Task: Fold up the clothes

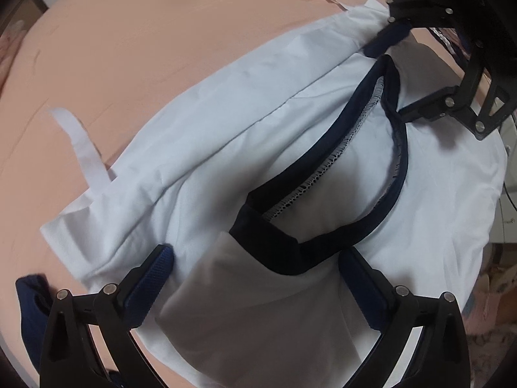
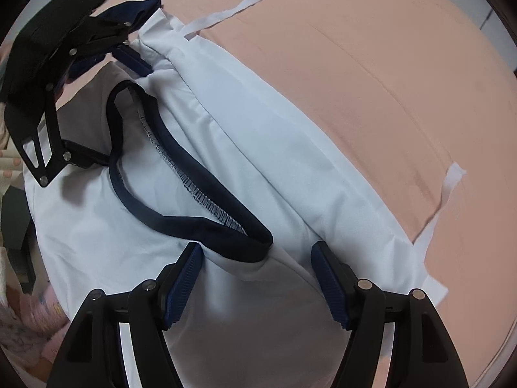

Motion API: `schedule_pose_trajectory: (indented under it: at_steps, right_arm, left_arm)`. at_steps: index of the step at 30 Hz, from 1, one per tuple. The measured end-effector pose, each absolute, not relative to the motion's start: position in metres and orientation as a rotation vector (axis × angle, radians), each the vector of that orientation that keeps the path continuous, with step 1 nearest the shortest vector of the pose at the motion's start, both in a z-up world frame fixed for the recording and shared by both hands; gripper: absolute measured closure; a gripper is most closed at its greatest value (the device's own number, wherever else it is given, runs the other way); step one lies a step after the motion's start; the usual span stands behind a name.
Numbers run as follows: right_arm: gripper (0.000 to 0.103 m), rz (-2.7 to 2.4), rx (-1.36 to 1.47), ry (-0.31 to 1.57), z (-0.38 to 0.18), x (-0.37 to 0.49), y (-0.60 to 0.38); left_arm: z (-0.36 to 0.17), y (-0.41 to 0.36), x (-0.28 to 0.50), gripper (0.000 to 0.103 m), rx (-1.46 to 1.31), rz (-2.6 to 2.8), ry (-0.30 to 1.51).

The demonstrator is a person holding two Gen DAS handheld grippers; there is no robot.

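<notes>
Left wrist view: the white cotton shirt with dark blue collar (image 1: 226, 148) lies on the peach bed sheet (image 1: 129, 48). Left gripper (image 1: 255, 278) and right gripper (image 2: 257, 271) jaws stand apart over it, not pinching.

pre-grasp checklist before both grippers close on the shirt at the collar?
1. Left gripper jaws apart, straddling shirt fabric below the navy collar: ok.
2. Right gripper jaws apart over the shirt: ok.
3. Pads actually pressing the cloth: cannot tell.
4. Shirt lying flat: not ok, a long fold runs beside the collar.
5. Grippers apart from each other, one at each end of the collar: ok.
6. White tape strips on the pink sheet outside both jaws: ok.
</notes>
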State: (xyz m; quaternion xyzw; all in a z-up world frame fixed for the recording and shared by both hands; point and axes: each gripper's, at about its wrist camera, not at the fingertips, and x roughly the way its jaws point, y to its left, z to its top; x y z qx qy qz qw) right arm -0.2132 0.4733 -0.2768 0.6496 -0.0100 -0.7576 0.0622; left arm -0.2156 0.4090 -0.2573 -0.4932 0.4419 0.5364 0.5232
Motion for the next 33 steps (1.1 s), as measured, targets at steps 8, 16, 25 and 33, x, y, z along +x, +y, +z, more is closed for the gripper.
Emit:
schedule_pose_trajectory:
  at_steps: [8, 16, 25, 33]
  right_arm:
    - [0.050, -2.296, 1.988, 0.047, -0.268, -0.176, 0.450]
    - [0.074, -2.370, 2.028, -0.088, -0.267, -0.144, 0.453]
    - [0.096, -2.543, 1.984, -0.075, -0.258, -0.097, 0.437]
    - [0.096, -2.626, 1.930, -0.146, -0.240, -0.055, 0.440]
  left_arm:
    - [-0.244, 0.381, -0.193, 0.013, -1.142, 1.368, 1.064]
    - [-0.235, 0.351, -0.180, 0.060, -1.188, 1.412, 0.962]
    - [-0.226, 0.317, -0.163, 0.091, -1.219, 1.528, 0.835]
    - [-0.203, 0.291, -0.144, 0.093, -1.239, 1.558, 0.726]
